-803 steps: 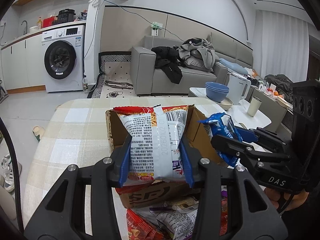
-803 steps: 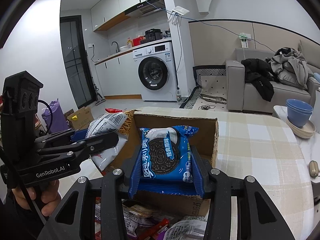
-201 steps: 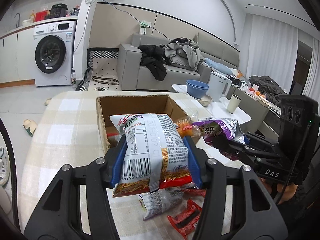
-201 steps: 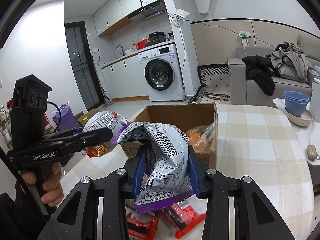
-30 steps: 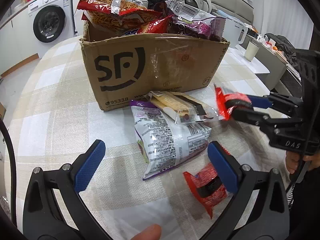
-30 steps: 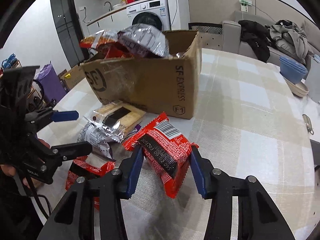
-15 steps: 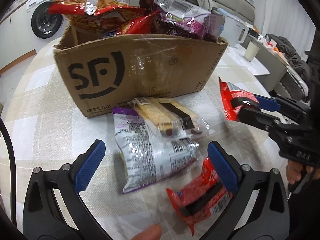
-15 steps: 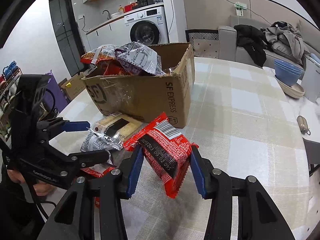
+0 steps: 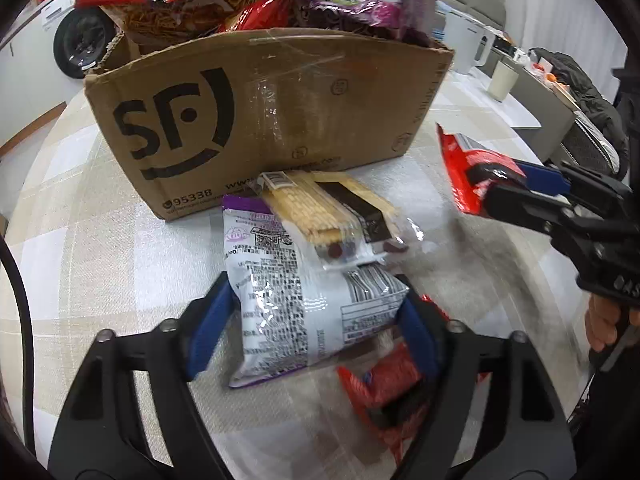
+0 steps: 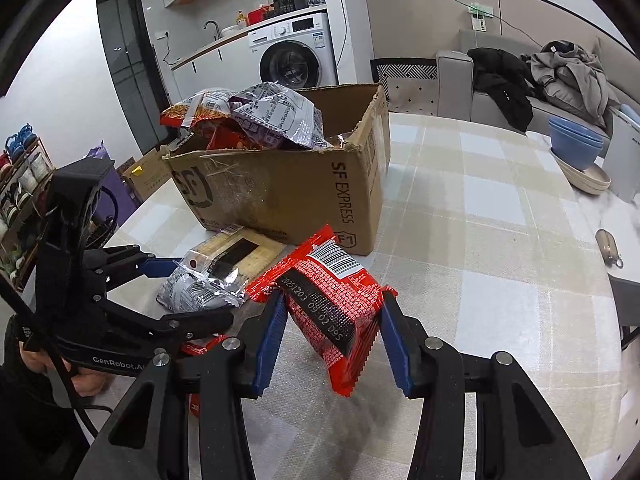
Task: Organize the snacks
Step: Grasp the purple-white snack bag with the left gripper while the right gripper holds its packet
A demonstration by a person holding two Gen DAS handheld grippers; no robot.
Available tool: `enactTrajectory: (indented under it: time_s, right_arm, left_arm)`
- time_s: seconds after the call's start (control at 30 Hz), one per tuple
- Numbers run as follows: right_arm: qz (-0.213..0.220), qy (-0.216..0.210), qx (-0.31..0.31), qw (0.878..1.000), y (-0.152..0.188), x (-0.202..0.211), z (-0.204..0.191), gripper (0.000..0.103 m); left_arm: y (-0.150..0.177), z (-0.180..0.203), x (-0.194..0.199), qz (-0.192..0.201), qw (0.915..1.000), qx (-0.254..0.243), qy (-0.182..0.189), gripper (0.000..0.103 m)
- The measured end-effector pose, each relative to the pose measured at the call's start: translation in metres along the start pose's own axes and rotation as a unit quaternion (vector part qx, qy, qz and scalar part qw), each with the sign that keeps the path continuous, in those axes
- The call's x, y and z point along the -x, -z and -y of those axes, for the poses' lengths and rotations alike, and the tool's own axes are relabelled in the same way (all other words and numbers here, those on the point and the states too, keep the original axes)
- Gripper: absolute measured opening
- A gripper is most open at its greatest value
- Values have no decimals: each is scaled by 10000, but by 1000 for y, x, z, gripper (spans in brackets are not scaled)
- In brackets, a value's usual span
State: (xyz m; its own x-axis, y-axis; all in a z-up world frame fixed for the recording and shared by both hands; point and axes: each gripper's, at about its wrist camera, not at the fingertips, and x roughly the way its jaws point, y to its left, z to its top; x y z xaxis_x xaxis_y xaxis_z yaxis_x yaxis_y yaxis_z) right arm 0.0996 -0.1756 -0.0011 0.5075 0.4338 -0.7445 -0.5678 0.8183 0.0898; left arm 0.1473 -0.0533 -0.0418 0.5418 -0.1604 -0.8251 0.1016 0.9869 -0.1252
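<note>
The left gripper (image 9: 316, 316) has its jaws closing around a silver-and-purple snack bag (image 9: 304, 300) that lies flat on the bench (image 9: 100, 264) just in front of the cardboard box (image 9: 276, 116) — both blue pads sit at the bag's sides, though whether they press it yet is hard to tell. The right gripper (image 10: 332, 328) holds its jaws clamped on one red packet (image 10: 328, 300), tilted and lifted off the bench, in front of the box's near corner.

In front of the box lie three loose snacks: the silver-and-purple bag, a clear-wrapped pack of wafers (image 9: 328, 208) resting across the bag's top end and almost touching the box wall, and a second red packet (image 9: 384, 392), blurred and partly hidden under the left gripper's right finger.

The box bears a black "SF" logo and is heaped above its rim with bags — red, purple and silver ones; their number cannot be counted.
</note>
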Motion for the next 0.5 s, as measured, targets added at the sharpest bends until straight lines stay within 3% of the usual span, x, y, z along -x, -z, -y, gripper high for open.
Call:
enactTrajectory:
  time_s: [0.1, 0.5]
  right_arm:
    - [10, -11, -25, 10000, 0, -1, 0, 47]
    - [150, -89, -47, 9998, 1, -1, -4, 47]
  left_arm:
    - [6, 6, 9, 128, 9999, 17, 90, 59]
    - [10, 7, 44, 602, 9972, 160, 413, 59]
